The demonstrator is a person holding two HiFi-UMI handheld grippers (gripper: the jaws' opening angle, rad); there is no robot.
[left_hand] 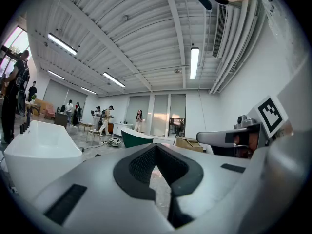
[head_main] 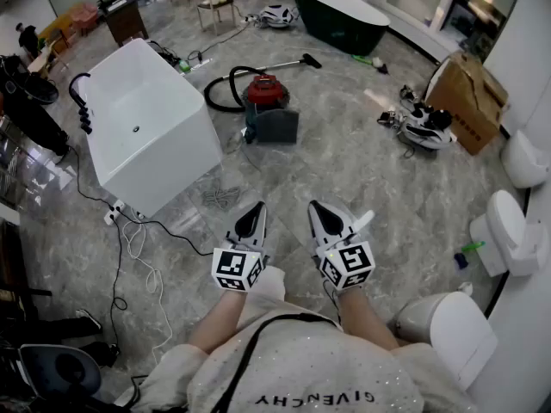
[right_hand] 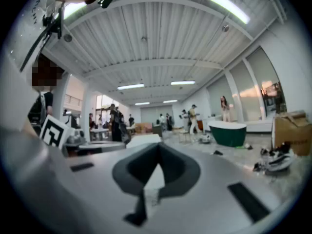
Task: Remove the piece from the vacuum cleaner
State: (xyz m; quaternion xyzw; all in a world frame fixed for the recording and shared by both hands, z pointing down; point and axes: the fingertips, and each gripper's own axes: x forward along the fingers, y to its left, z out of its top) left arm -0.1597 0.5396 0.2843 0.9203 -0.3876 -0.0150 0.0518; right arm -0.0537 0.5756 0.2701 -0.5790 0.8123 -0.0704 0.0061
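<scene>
The red vacuum cleaner (head_main: pixel 265 91) sits on the stone floor well ahead of me, with a grey boxy piece (head_main: pixel 276 126) at its near side. Its black hose (head_main: pixel 217 89) loops left and its wand (head_main: pixel 274 64) lies behind it. My left gripper (head_main: pixel 251 217) and right gripper (head_main: pixel 321 214) are held level side by side at waist height, far short of the vacuum. Both are shut with nothing between the jaws, as the left gripper view (left_hand: pixel 156 149) and right gripper view (right_hand: pixel 158 151) show. The vacuum is hidden in both gripper views.
A white bathtub (head_main: pixel 151 123) stands left of the vacuum, with cables (head_main: pixel 129 239) trailing from it. A dark green tub (head_main: pixel 340 11) is far back. A cardboard box (head_main: pixel 469 101), a white-and-black device (head_main: pixel 424 124) and toilets (head_main: pixel 510 231) line the right. People stand far off.
</scene>
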